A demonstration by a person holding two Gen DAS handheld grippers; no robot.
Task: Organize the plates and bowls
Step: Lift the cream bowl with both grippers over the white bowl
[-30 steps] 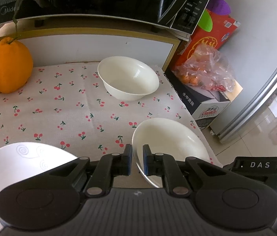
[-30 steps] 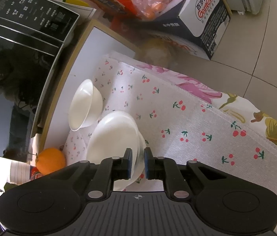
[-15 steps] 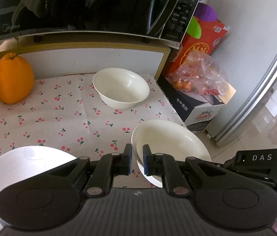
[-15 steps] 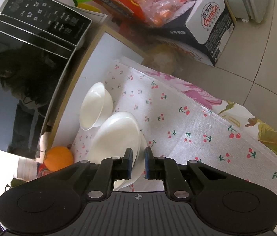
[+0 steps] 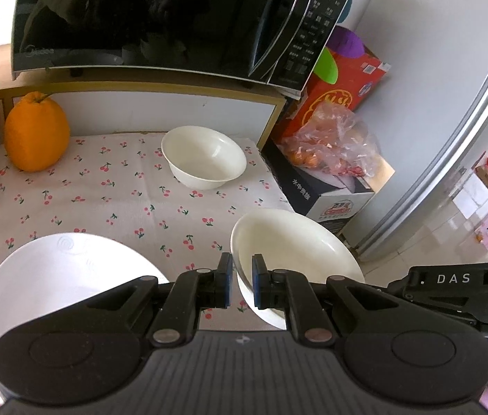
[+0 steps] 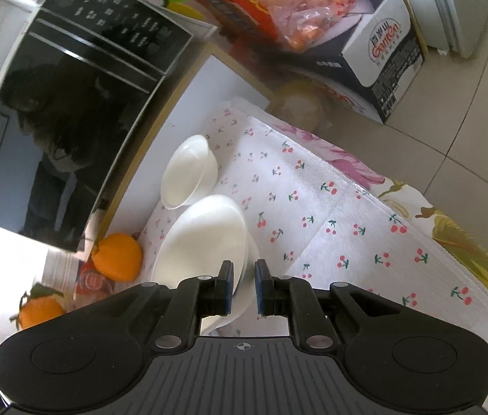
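**Both grippers pinch the rim of one white bowl above the cherry cloth**

Left wrist view: the left gripper (image 5: 241,285) has its jaws drawn close on the near-left rim of a shallow white bowl (image 5: 292,245), the rim passing between the blue pads. The bowl is tilted, its open side facing up and toward the camera, its long axis running from the pads away to the right, past the edge of the cherry-print cloth (image 5: 122,193). Part of the right gripper's black body (image 5: 458,294) shows at the right edge. A deeper white bowl (image 5: 204,157) sits upright on the cloth near the back, below the microwave (image 5: 160,20). A white plate (image 5: 53,276) lies flat at the near left, partly hidden by the gripper body. A large orange fruit (image 5: 36,133) stands at the back left corner. A bag of fruit (image 5: 330,141) rests on a cardboard box (image 5: 333,193) to the right.

Right wrist view: the right gripper (image 6: 244,285) is likewise nearly closed on the rim of the shallow bowl (image 6: 205,242), which appears edge-on and steeply tipped, its open side facing left and its long axis running from the pads up the picture toward the deeper bowl (image 6: 188,176) just beyond it. The cloth (image 6: 330,228) spreads to the right, the microwave (image 6: 71,121) is at the left, and the orange fruit (image 6: 117,256) sits below it
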